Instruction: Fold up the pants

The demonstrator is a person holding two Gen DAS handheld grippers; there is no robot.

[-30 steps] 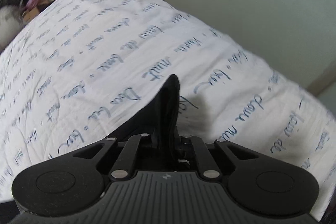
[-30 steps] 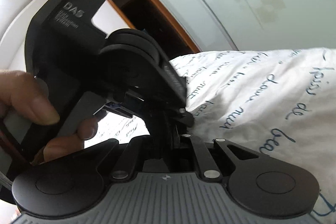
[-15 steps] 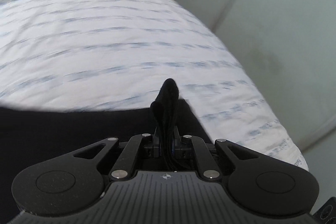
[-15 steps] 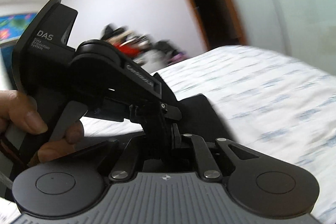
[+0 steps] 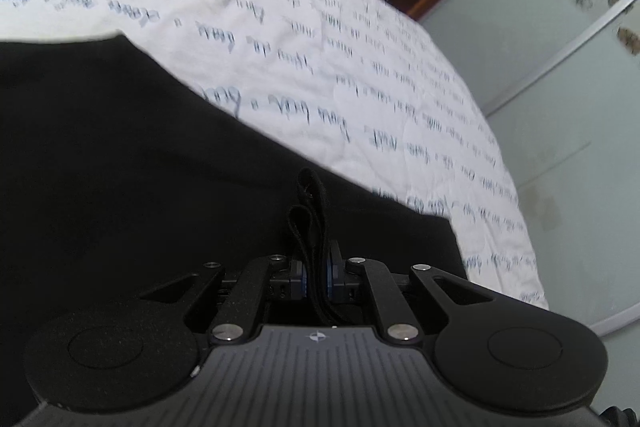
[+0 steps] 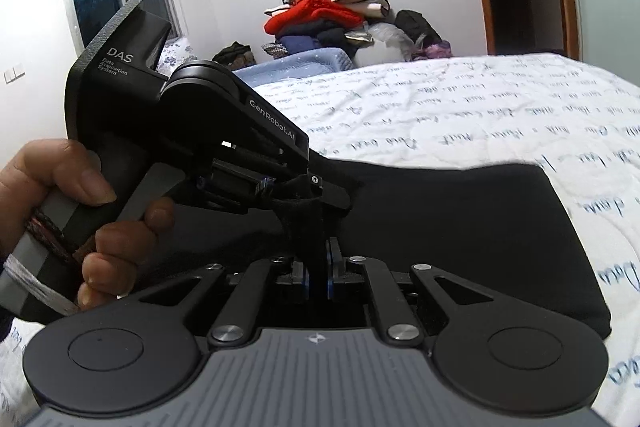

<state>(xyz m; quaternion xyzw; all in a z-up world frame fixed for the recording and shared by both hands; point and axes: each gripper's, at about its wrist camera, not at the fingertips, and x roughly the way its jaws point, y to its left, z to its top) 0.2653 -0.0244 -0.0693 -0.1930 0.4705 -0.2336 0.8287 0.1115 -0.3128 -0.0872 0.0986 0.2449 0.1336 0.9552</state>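
The left hand-held gripper [image 5: 316,267] sits at the lower centre of its view, jaws pinched on a fold of black pants [image 5: 120,155]. The right hand-held gripper [image 6: 318,267] is likewise clamped on the cloth. At the left of the right view, the left hand [image 6: 60,211] grips its handle, thumb on top.

Your left gripper [image 5: 316,275] hides its fingertips inside a bunched fold of the pants [image 5: 120,167]. The pants run off the left wrist view's left edge. Quilt [image 5: 280,39] lettering is smeared and unreadable. In the right wrist view your hand [image 6: 52,195] is cut at the left edge. The clothes pile [image 6: 328,15] cannot be sorted into items.
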